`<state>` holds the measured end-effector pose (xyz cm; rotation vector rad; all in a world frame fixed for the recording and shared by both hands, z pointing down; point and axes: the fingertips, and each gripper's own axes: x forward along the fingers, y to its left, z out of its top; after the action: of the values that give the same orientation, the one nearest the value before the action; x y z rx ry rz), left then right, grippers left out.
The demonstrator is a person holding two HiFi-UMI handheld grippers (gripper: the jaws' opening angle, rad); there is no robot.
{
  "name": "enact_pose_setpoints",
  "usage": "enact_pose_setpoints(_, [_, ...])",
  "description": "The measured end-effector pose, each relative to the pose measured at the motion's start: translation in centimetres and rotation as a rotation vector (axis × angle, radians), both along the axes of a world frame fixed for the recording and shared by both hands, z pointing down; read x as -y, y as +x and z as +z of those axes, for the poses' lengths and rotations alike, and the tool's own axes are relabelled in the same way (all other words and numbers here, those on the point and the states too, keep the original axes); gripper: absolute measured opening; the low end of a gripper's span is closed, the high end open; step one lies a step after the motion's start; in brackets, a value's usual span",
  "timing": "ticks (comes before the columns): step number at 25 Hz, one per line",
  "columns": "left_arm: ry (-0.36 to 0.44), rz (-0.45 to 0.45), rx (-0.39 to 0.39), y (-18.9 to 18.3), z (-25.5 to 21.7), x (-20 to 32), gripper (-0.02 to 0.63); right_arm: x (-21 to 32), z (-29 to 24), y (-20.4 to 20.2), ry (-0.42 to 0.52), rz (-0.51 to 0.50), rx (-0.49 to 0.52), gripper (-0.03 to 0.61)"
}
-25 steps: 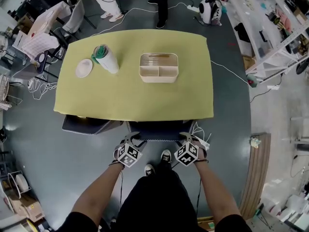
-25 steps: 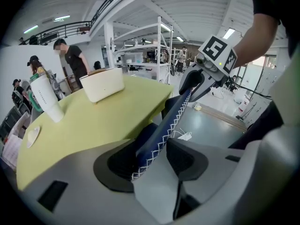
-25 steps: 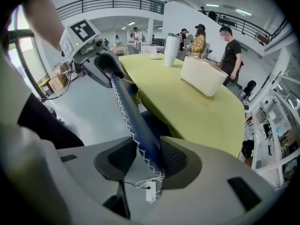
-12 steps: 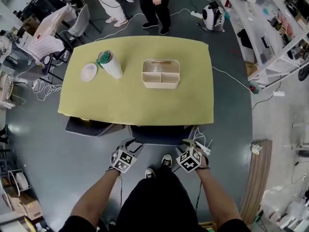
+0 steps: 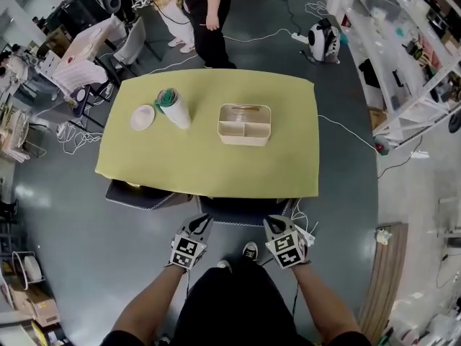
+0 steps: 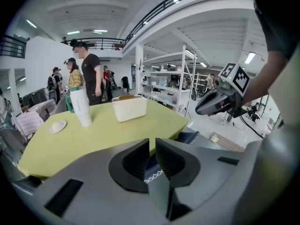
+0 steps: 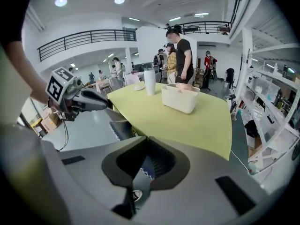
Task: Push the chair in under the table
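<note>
The dark blue chair [image 5: 241, 209] with white zigzag trim stands tucked under the near edge of the yellow-green table [image 5: 209, 157]. My left gripper [image 5: 199, 225] hovers just above the chair's back at its left corner. Its jaws are closing to a thin slit [image 6: 153, 140] with nothing between them. My right gripper [image 5: 274, 225] hovers over the right corner. It is closing too, tips meeting [image 7: 147, 138], empty. The chair [image 6: 187, 137] shows beyond the left jaws, and below the right jaws the chair [image 7: 121, 127] is seen too.
On the table stand a white tumbler [image 5: 175, 109], a small plate [image 5: 142, 117] and a beige caddy [image 5: 245, 124]. A second dark seat [image 5: 137, 193] sits under the table's left corner. People [image 5: 205, 20] stand beyond the far edge. Cables cross the floor; shelving [image 5: 403, 56] lines the right.
Both grippers have lifted off the chair's back towards me, and their jaws have gone from wide open to nearly closed. A person has walked along the far side of the table.
</note>
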<state>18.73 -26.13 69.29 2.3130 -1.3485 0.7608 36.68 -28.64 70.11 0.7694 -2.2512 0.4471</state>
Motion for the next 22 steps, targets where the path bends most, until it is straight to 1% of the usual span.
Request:
enact_pose_setpoints(4, [0.039,-0.062,-0.028,-0.2,-1.8,0.2,0.009,0.7,-2.2,-0.6,0.027,0.059,0.103,0.014])
enact_pose_setpoints(7, [0.061,-0.108,-0.066,-0.7,-2.7,0.4,0.008,1.1,-3.4,-1.2,0.022,0.108,0.173,0.014])
enact_pose_setpoints(9, [0.067,-0.127,-0.091,-1.0,-3.2,0.3,0.008,0.9,-4.1,-1.4,0.017,0.132,0.2,0.014])
enact_pose_setpoints(11, [0.072,-0.126,-0.111,-1.1,-3.8,0.3,0.008,0.5,-4.8,-1.8,0.021,0.144,0.214,0.014])
enact_pose_setpoints(15, [0.096,-0.09,-0.136,-0.7,-5.3,0.6,0.008,-0.3,-6.7,-2.1,0.039,0.172,0.233,0.014])
enact_pose_setpoints(22, [0.159,-0.061,-0.201,-0.4,-9.8,0.5,0.008,-1.1,-10.8,-2.2,0.096,0.228,0.253,0.014])
